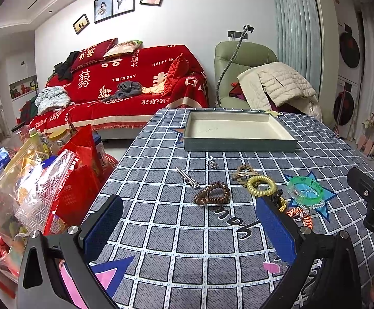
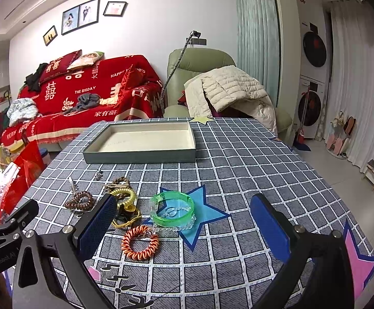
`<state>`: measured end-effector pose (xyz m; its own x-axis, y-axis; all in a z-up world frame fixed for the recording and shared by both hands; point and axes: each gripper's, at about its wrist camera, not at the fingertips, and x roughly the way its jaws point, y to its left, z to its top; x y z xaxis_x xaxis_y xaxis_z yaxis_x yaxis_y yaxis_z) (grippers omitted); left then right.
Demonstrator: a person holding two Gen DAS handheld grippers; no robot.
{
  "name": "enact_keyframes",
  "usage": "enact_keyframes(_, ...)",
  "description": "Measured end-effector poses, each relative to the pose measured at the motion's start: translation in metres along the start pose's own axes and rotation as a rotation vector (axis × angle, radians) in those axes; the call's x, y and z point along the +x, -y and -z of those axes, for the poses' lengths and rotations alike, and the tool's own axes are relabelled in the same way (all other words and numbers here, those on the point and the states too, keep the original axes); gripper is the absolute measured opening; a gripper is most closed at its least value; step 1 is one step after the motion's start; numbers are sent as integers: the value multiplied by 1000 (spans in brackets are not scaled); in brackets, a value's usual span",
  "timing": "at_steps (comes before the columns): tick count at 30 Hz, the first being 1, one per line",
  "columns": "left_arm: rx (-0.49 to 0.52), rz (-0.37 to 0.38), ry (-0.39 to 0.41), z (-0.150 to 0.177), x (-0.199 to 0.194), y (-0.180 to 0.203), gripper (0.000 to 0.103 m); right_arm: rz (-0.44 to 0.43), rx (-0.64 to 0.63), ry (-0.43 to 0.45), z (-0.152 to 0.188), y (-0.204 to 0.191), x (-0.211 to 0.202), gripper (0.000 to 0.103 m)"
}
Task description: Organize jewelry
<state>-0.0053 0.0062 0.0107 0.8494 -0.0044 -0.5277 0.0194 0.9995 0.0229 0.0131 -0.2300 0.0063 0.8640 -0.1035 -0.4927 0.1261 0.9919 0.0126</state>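
An empty grey-green tray with a cream lining stands at the far side of the checked tablecloth. In front of it lie a brown coil hair tie, a yellow coil tie, a green bangle with a clear bead chain, an orange coil tie, a silver hair clip, a small silver piece and a brown braided band. My left gripper is open near the brown tie. My right gripper is open, above the green bangle and orange tie.
Plastic bags and jars crowd the floor left of the table. A red-covered sofa and a green armchair with a cream jacket stand behind the table. The right gripper's body shows at the left view's right edge.
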Motion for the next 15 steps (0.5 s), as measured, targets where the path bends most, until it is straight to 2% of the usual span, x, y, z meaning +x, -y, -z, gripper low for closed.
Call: enact_keyframes(15,0,4,-6,0,0,0,103,-3,1,-2,1,-1,0,103)
